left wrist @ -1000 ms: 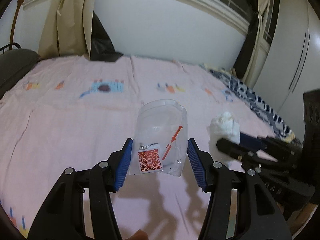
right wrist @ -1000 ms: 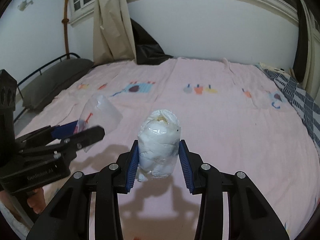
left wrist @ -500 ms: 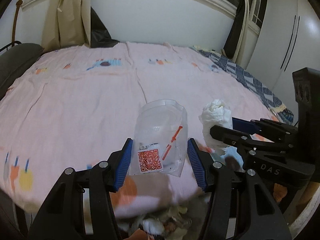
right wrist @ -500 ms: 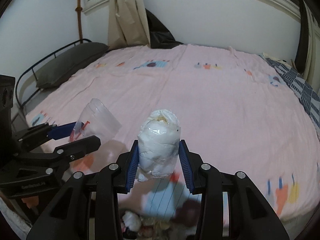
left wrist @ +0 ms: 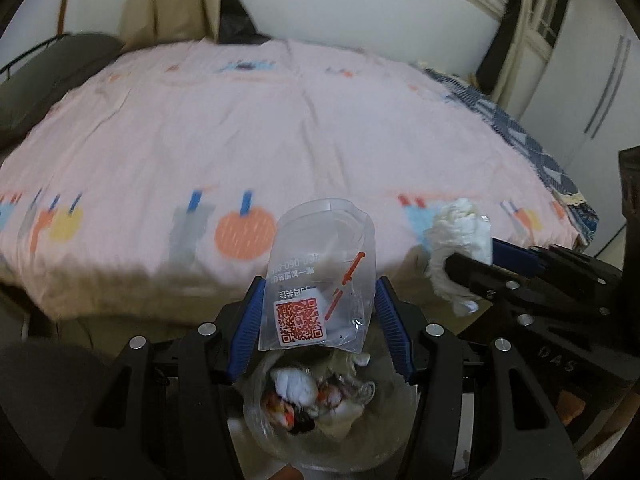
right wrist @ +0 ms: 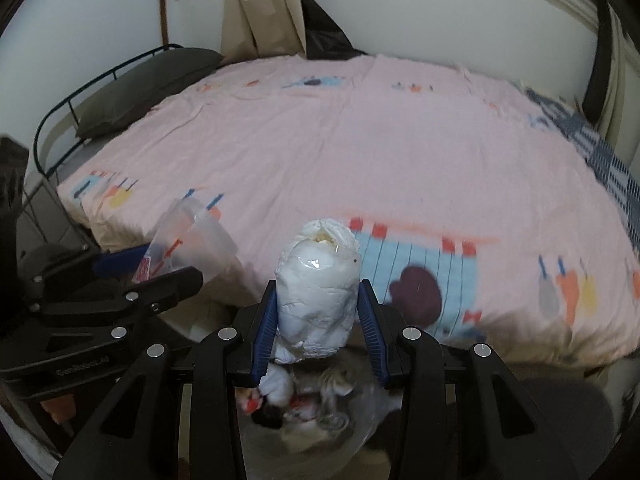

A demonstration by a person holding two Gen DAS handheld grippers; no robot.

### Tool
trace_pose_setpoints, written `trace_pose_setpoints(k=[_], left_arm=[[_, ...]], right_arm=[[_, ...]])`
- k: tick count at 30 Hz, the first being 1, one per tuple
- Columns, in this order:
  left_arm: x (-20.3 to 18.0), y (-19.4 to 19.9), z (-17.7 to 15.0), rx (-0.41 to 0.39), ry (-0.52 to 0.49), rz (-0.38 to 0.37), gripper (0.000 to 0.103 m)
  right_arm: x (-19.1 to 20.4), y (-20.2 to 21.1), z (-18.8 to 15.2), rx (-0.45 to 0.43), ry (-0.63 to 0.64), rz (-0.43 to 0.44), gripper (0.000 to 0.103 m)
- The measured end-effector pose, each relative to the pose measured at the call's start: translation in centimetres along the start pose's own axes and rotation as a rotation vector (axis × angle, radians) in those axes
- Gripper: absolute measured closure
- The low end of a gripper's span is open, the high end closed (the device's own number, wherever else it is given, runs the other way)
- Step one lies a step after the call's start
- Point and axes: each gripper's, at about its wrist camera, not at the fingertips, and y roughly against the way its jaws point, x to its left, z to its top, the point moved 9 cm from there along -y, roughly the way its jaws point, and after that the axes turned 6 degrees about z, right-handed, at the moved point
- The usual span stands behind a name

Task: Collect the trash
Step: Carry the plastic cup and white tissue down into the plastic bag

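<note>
My left gripper (left wrist: 320, 300) is shut on a clear plastic cup (left wrist: 322, 272) with an orange QR label, held upright between the blue pads. A crumpled white wad wrapped in clear film (right wrist: 318, 300) sits in my right gripper (right wrist: 318, 308), which is shut on it. Both hang just off the bed's near edge, above a trash bin lined with a clear bag (left wrist: 320, 404) that holds several scraps. The left wrist view shows the right gripper with the white wad (left wrist: 460, 248) at the right. In the right wrist view the bin (right wrist: 316, 408) lies blurred under the wad, and the cup (right wrist: 188, 240) shows at the left.
A bed with a pink patterned sheet (left wrist: 280, 128) fills the space ahead. A dark pillow (right wrist: 148, 88) and a black metal headboard rail (right wrist: 52, 128) stand at the left. A blue checked blanket (left wrist: 520, 136) lies at the bed's right, with white wardrobe doors (left wrist: 592, 92) behind.
Both grippers have drawn back from over the bed to beyond its near edge and tipped downward. The trash bin has come into view beneath them. Both grips are unchanged.
</note>
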Motion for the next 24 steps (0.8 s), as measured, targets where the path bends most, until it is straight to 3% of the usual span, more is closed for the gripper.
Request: trace_pose_setpoints(k=[12, 18, 24], left_arm=[[1.2, -3.3, -7.5, 0.280, 0.079, 0.098, 0.047], [1.1, -6.3, -11.0, 0.437, 0.120, 0.102, 0.047], [0.9, -9.5, -14.3, 0.591, 0.097, 0.150, 0.047]], right_arm=[[-0.4, -3.5, -5.5, 0.219, -0.141, 0.040, 0.066], [-1.8, -7.2, -9.5, 0.378, -0.265, 0.010, 0.066], [-3.0, -10.5, -12.8, 0.507, -0.312, -0.022, 0.066]])
